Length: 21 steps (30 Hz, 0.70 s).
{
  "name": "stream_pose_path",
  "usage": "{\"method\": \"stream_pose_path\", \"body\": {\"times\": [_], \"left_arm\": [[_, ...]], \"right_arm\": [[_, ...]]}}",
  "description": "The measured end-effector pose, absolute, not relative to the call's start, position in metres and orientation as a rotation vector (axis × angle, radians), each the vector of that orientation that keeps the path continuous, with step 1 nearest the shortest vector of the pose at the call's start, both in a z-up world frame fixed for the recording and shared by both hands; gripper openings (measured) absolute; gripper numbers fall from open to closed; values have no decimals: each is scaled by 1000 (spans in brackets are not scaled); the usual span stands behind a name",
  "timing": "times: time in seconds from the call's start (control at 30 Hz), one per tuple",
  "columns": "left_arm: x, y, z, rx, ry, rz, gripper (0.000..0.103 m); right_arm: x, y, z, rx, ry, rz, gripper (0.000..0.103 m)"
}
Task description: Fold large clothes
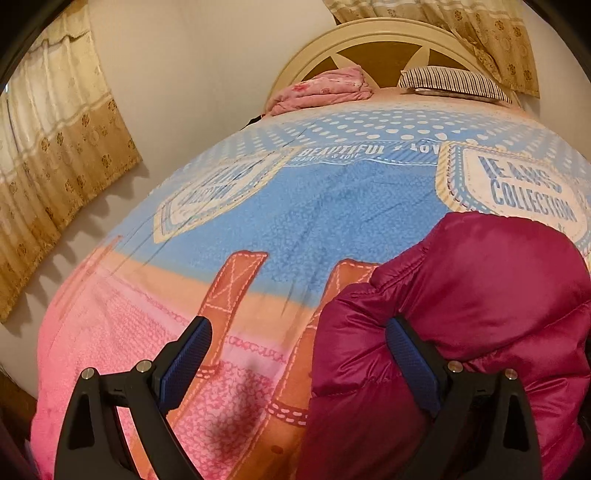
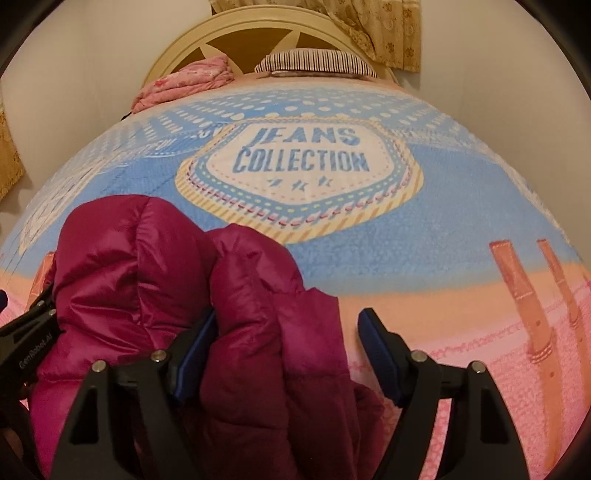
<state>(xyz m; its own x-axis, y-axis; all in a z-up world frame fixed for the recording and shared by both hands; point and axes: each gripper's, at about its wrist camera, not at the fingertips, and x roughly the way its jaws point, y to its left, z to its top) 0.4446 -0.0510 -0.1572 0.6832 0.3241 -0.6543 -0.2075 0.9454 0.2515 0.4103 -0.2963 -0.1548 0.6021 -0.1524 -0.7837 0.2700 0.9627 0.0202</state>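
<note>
A magenta puffer jacket (image 1: 480, 295) lies bunched on the bed, low and right in the left wrist view. In the right wrist view the jacket (image 2: 140, 266) fills the lower left. My left gripper (image 1: 298, 321) stands open, with the jacket's left edge reaching in between its blue pads from the right. My right gripper (image 2: 288, 314) is open too. A fold of the jacket sits between its jaws, against the left pad and apart from the right pad. The left gripper (image 2: 29, 325) shows as a black arm at the jacket's left side.
The jacket rests on a blue, orange and pink printed blanket (image 2: 443, 240) covering the bed. At the far end are a striped pillow (image 2: 314, 61), a folded pink cloth (image 2: 184, 81) and a curved headboard (image 2: 221, 33). Curtains (image 1: 55, 166) hang along the wall on the left.
</note>
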Motion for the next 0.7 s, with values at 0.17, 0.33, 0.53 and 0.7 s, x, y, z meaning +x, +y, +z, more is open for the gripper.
{"method": "stream_pose_path", "body": {"times": [0.17, 0.33, 0.53, 0.7], "left_arm": [[449, -45, -165, 103, 796, 268, 96], [450, -49, -168, 127, 796, 274, 96], [451, -49, -169, 131, 798, 272, 96], [450, -48, -169, 125, 803, 263, 96]], "right_arm": [[412, -301, -162, 170, 923, -234, 81], [414, -301, -165, 174, 932, -237, 81], [413, -299, -165, 165, 933, -241, 81], [414, -299, -165, 158, 931, -248, 81]]}}
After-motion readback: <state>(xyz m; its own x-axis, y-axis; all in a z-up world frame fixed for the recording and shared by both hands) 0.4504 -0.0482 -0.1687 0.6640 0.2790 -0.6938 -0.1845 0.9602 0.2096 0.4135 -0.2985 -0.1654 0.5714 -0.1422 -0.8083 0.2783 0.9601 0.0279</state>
